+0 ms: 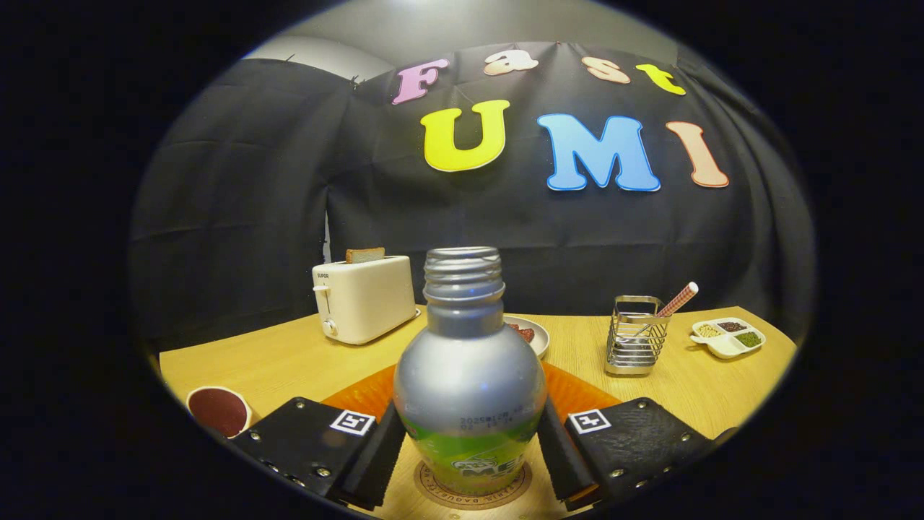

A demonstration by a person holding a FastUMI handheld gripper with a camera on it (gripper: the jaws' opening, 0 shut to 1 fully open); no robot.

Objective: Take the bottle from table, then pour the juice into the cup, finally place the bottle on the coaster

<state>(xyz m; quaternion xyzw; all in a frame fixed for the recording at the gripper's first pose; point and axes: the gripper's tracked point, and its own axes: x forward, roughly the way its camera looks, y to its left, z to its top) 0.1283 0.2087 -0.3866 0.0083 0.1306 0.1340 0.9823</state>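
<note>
The bottle (468, 390) stands upright on the coaster (473, 492) at the counter's near edge, and the tool (469, 440) has both fingers pressed against its sides. If they open unevenly, I reckon it tips, with no cap on it.

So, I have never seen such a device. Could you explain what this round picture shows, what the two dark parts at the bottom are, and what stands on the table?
The camera rides on a hand-held gripper and looks forward along its two fingers, the dark parts at the bottom. Between them stands an uncapped bottle on a round coaster; the fingers sit against its sides. On the wooden table you also see a cup of dark liquid, a toaster with bread, a plate, a wire basket and a divided dish.
</note>
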